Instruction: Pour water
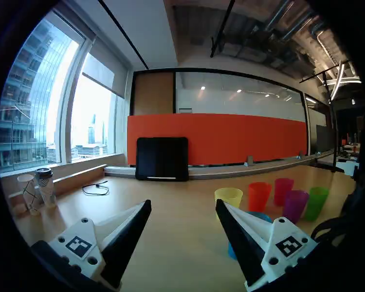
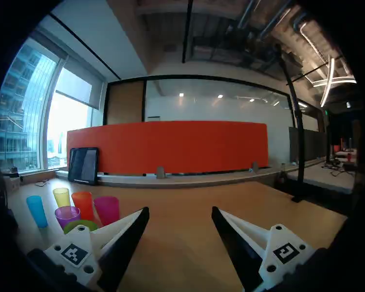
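Left gripper view: left claw and right claw are held wide open, empty; the plastic cups, judged light and crushable, are best gripped mid-wall.

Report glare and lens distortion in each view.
Left gripper view: daylight blows out the window, and its frame bends near the fisheye edge. Right gripper view: the orange panel bows upward, ceiling lights glare, the orange cup looks sharp.
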A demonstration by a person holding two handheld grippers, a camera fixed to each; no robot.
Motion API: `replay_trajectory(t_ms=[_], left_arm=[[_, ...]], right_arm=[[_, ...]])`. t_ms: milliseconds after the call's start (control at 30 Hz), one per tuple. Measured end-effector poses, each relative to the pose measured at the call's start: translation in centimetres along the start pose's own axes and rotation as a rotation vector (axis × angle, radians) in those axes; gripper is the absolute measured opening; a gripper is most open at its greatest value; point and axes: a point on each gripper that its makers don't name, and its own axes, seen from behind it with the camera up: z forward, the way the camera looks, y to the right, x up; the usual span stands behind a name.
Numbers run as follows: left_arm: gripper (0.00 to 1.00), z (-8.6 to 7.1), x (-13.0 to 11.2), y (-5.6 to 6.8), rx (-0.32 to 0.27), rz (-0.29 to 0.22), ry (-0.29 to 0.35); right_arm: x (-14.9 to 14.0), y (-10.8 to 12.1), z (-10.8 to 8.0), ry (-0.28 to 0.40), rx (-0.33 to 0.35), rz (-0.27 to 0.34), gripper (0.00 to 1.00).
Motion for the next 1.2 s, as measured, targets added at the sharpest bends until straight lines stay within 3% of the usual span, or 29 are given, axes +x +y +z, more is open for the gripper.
replay_trajectory(t_ms=[1200], left_arm=[[0.99,0.03,-0.02,-0.01,0.0,0.0,0.0]], right_arm=[[0.11,-0.3,-0.41,-0.003,0.009,-0.019,0.99]])
